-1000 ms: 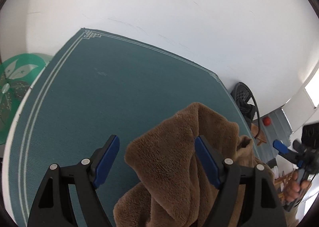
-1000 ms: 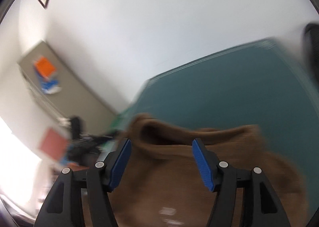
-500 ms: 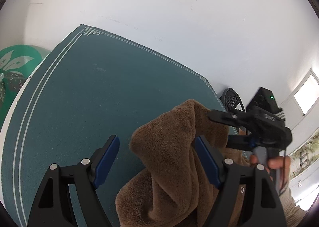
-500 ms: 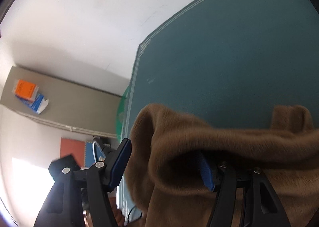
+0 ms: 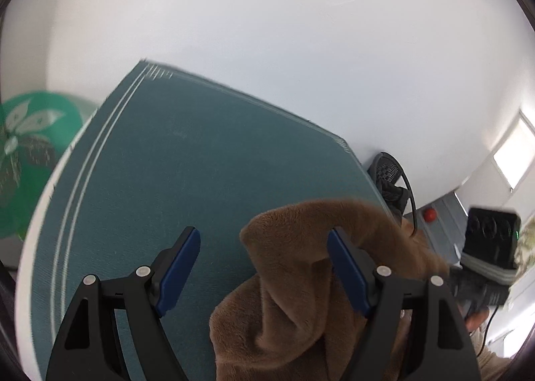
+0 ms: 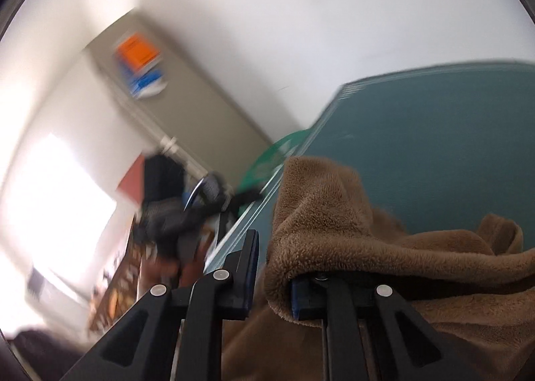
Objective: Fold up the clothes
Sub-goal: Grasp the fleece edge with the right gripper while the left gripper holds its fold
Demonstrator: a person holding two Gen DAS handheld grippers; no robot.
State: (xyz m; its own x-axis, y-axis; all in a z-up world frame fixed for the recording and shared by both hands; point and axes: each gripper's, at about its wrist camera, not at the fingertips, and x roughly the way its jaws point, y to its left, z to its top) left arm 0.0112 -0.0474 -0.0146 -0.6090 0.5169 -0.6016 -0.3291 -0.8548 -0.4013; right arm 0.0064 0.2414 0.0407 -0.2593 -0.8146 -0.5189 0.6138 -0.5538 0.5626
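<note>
Two hand-held grippers show, one per view. No container shows among the task's things. The left hand-held gripper (image 5: 264,267) stands wide, its blue pads far apart; the brown fleece garment (image 5: 301,297) bunches at lower centre, draped over the right-side finger (image 5: 347,277) and hanging above the teal table (image 5: 160,173). The right hand-held gripper (image 6: 272,275) is narrow, and a fold of the brown fleece garment (image 6: 334,227) sits between its pads, the rest spreading to the lower right over the teal table (image 6: 434,133).
</note>
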